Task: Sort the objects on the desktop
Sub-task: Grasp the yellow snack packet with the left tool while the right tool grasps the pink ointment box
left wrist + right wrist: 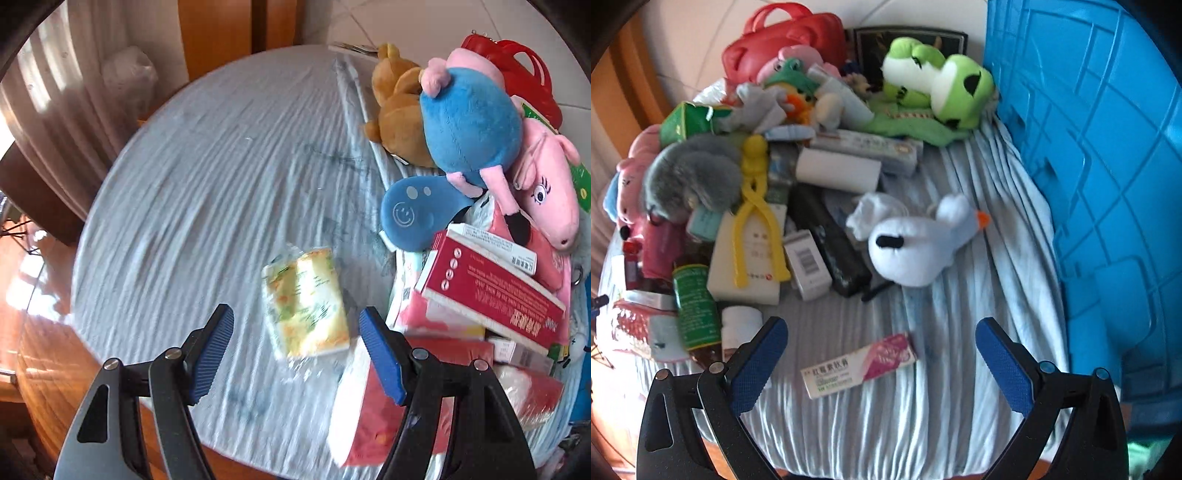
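Observation:
My left gripper is open and empty, just above a yellow-green tissue pack lying on the pale blue cloth; the pack sits between and just beyond the blue pads. My right gripper is open and empty, over a small pink-and-white ointment box on the cloth. A white plush bird lies beyond it. A pile of boxes, bottles and plush toys fills the left of the right wrist view.
A blue plastic crate stands at the right. A green frog plush and red bag lie at the back. In the left wrist view a blue-and-pink plush, brown bear and red box crowd the right; wooden table edge at left.

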`<state>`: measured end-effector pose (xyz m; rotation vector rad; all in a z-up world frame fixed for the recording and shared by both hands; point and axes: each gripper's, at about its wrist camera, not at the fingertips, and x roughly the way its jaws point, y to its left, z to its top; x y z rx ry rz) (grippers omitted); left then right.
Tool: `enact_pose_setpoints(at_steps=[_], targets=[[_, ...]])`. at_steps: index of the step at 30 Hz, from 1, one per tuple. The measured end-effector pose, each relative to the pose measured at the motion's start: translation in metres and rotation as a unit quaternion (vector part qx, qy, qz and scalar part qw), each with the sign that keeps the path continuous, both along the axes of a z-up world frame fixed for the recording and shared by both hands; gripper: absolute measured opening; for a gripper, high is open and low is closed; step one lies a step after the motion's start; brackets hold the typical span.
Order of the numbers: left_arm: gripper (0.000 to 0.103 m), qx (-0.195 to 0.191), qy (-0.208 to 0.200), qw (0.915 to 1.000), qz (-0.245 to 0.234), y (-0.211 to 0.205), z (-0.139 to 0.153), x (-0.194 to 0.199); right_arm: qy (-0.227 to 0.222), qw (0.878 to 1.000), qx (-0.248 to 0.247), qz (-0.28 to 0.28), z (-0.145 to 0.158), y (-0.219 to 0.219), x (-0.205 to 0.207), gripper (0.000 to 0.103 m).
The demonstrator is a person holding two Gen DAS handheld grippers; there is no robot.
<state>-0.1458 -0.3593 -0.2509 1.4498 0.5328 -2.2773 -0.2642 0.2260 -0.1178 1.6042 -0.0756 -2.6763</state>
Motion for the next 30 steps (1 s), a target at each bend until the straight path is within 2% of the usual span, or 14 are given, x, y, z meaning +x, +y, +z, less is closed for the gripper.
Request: enact_pose_setpoints(at_steps=[5,7,9,12,15,16,17,19,23,24,25,26,28,30], targets=[[0.070,0.006,-0.027,0.9995,-0.016,-0.002,-0.024,-0.024,-0.024,0.999,-0.011,-0.029,-0.012,-0.004,0.006,0.103],[0.061,0.016,-0.030,0.9994,-0.011,-0.005,-0.033,-0.023,-0.031,0.999,-0.013,-0.033,-0.018,-0.005,0.007,0.103],[0.041,0.004,-0.028,0.9995,-0.014,-0.005,-0.036,-0.020,-0.046,0.998,-0.021,-0.042,-0.027,-0.003,0.008,0.103],[0.028,-0.007,-0.028,0.9993,-0.024,-0.003,-0.035,-0.015,-0.077,0.994,-0.028,-0.068,-0.040,0.003,0.007,0.103],[0.024,-0.019,-0.020,0.9994,-0.019,-0.002,-0.026,-0.007,-0.103,0.990,-0.037,-0.085,-0.052,0.005,0.004,0.103],[0.024,-0.027,-0.016,0.9994,-0.017,-0.001,-0.021,-0.004,-0.109,0.989,-0.042,-0.089,-0.056,0.004,0.003,0.097],[0.023,-0.036,-0.011,0.9992,-0.015,0.000,-0.015,0.001,-0.111,0.988,-0.045,-0.092,-0.058,0.003,0.002,0.086],[0.023,-0.047,0.001,0.9988,-0.010,0.004,-0.004,0.008,-0.119,0.987,-0.049,-0.095,-0.063,0.000,-0.002,0.076],[0.023,-0.067,0.033,0.9971,-0.009,0.020,0.026,0.021,-0.131,0.984,-0.063,-0.105,-0.077,-0.004,-0.010,0.076],[0.023,-0.071,0.039,0.9967,-0.012,0.027,0.031,0.019,-0.133,0.983,-0.065,-0.106,-0.081,-0.005,-0.012,0.070],[0.023,-0.074,0.048,0.9960,-0.016,0.031,0.040,0.020,-0.134,0.983,-0.069,-0.103,-0.085,-0.006,-0.014,0.049],[0.023,-0.074,0.057,0.9954,-0.021,0.037,0.048,0.019,-0.131,0.984,-0.063,-0.100,-0.086,-0.009,-0.016,0.041],[0.023,-0.073,0.077,0.9937,-0.037,0.055,0.064,0.021,-0.120,0.988,-0.048,-0.087,-0.082,-0.013,-0.017,0.035],[0.023,-0.069,0.094,0.9917,-0.055,0.066,0.077,0.015,-0.108,0.990,-0.049,-0.082,-0.074,-0.012,-0.016,0.033]])
